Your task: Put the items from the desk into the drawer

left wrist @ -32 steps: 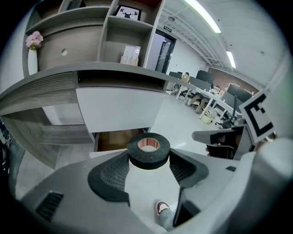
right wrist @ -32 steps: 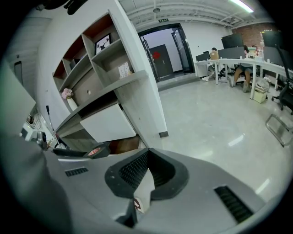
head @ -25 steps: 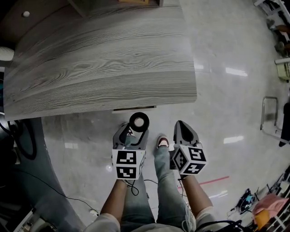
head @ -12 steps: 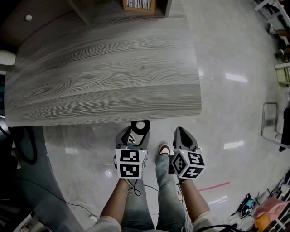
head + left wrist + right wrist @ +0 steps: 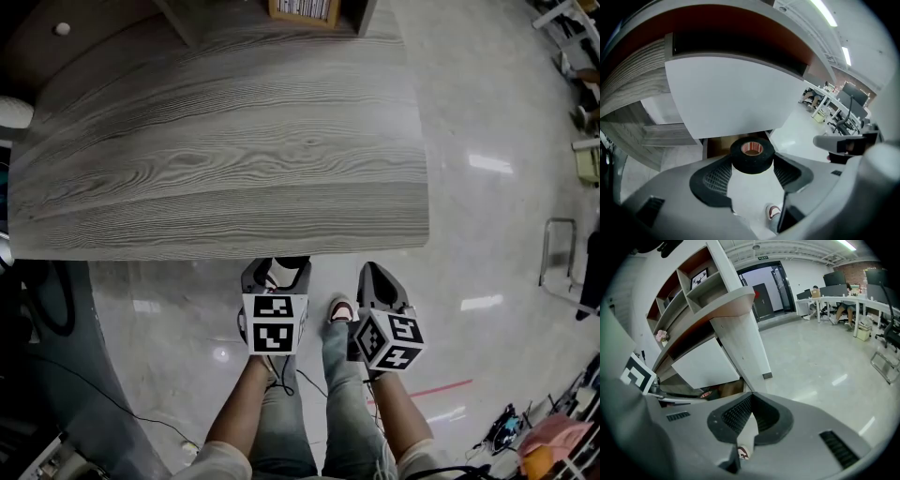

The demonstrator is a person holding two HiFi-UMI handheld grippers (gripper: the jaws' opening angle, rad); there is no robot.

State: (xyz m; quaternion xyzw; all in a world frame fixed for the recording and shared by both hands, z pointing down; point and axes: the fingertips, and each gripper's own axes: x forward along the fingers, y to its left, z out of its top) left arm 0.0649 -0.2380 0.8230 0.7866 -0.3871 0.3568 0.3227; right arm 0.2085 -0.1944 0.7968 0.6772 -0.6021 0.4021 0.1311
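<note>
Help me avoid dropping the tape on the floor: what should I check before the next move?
1. Grip on the tape roll: ok. The left gripper has its jaws pressed on both sides of it.
2. Open drawer: ok. Its brown inside shows under the white panel, behind the roll.
3. Roll over the opening: cannot tell. In the head view the desk hides it.
4. Right gripper out of the way: ok. Its jaws are together, holding nothing, and it is beside the left one.
5. Room inside the drawer: cannot tell.
</note>
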